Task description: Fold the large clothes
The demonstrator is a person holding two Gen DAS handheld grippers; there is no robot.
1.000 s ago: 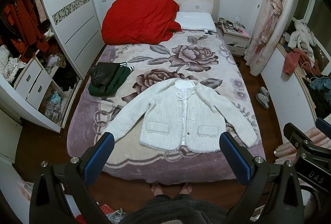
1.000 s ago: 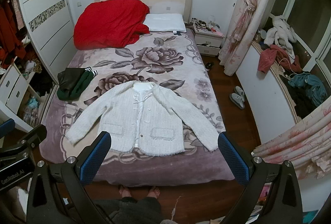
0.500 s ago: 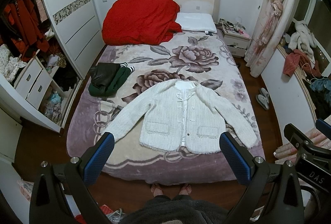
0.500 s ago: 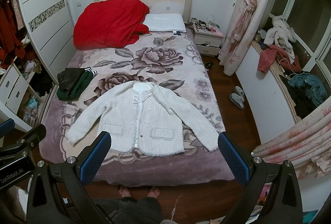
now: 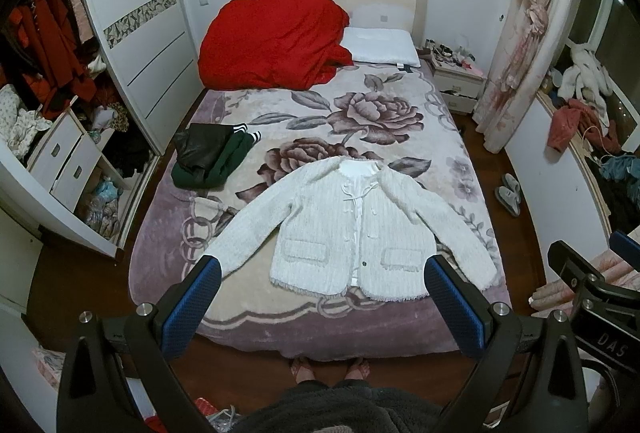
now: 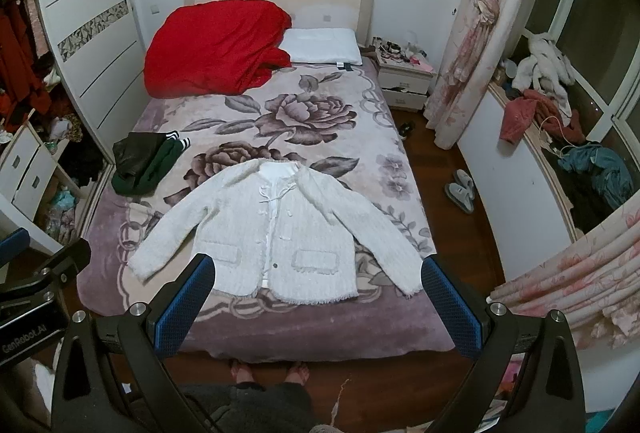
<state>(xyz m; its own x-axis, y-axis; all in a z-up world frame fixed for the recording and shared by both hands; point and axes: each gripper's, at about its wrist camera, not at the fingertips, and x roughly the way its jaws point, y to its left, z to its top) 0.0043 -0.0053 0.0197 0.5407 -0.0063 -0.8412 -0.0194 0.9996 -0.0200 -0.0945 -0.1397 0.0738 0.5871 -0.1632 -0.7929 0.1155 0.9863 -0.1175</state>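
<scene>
A white knitted jacket lies flat, front up, sleeves spread, on the near half of the bed; it also shows in the right wrist view. My left gripper is open and empty, held high above the bed's foot, well short of the jacket hem. My right gripper is open and empty too, at about the same height. Each gripper's body shows at the edge of the other's view.
The bed has a floral blanket, a red duvet and a pillow at the head. A dark green and black garment pile lies at its left edge. Wardrobe left, nightstand, curtain, slippers right.
</scene>
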